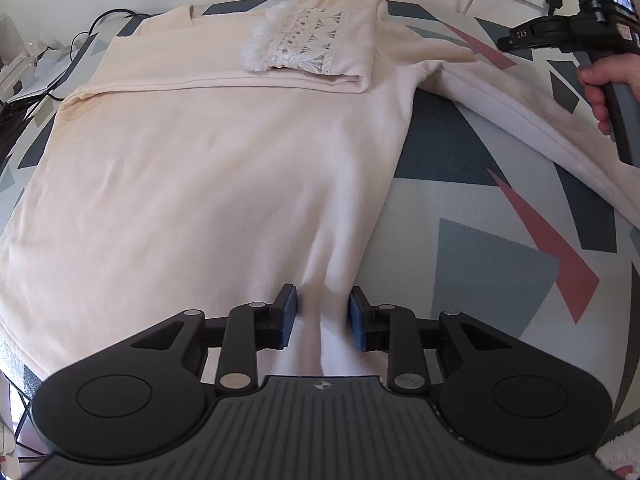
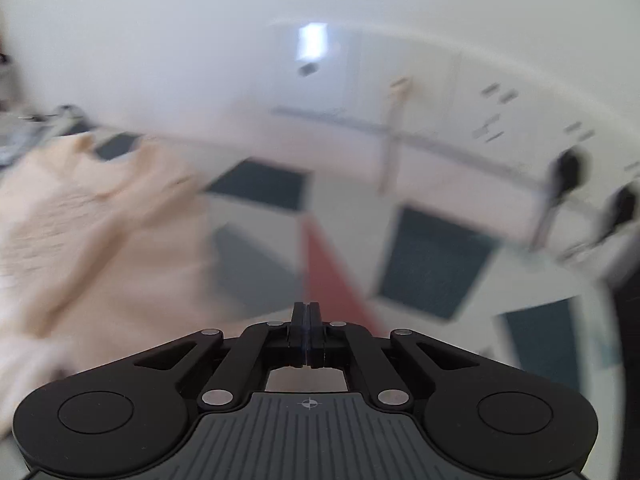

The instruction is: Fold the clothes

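The main risk is at the left tongs [image 1: 323,316]: the blue pads [image 1: 289,316] stand part-open either side of a raised ridge of fabric, and it is not clear that they actually pinch it. If they close on only the top layer, or on too thin a pleat, the hem could slip out during a lift and the fold would land crooked. A pull made too quickly could also drag the whole garment across the slick surface and disturb the sleeve already folded over the chest, far ahead of the left tongs.

The right tongs [image 2: 306,316] are pressed fully together with nothing visible between them. Their view is heavily smeared, which suggests fast motion; a swing that low could snag the loose sleeve lying to their left. From the left wrist view the right handle is gripped by a hand [image 1: 600,88] well off to the right and ahead.

The pale peach long-sleeved sweatshirt [image 1: 200,168] lies flat, spreading from directly under the left tongs away to the far edge of the geometric-patterned grey, navy and pink cover [image 1: 500,248], which seems to be a bed or worktop; I cannot tell which. One sleeve, with a white lace-and-fluff trim panel [image 1: 304,40], is folded across the upper body. The other sleeve [image 1: 520,112] trails unfolded to the right. The fabric looks soft and fairly thick, with mild wrinkles.
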The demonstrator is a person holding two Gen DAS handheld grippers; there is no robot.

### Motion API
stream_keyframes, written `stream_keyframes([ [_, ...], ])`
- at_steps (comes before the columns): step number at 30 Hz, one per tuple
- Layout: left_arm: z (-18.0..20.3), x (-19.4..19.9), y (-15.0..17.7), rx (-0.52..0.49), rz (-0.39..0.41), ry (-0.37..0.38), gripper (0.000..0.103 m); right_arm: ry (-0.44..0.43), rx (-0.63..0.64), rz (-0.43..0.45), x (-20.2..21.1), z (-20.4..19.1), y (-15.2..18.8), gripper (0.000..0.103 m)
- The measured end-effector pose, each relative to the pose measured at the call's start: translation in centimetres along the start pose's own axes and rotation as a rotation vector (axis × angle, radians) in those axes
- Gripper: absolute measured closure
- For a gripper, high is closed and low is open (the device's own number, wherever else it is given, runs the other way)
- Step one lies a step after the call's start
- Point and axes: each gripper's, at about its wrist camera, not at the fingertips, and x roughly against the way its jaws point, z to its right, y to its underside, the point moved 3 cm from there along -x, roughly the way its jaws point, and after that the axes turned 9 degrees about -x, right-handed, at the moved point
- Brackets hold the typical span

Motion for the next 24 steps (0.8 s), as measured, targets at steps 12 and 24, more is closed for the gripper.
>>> stream_keyframes([
  [12,-0.2,-0.2,-0.3,0.005,-0.007,0.003,0.071,-0.273,-0.040,-0.030,8.2,0.9,6.0,0.078],
  [24,0.1,-0.3,-0.5,0.018,-0.007,-0.004,0.066,-0.206,0.129,-0.035,9.5,-5.3,6.8,0.068],
])
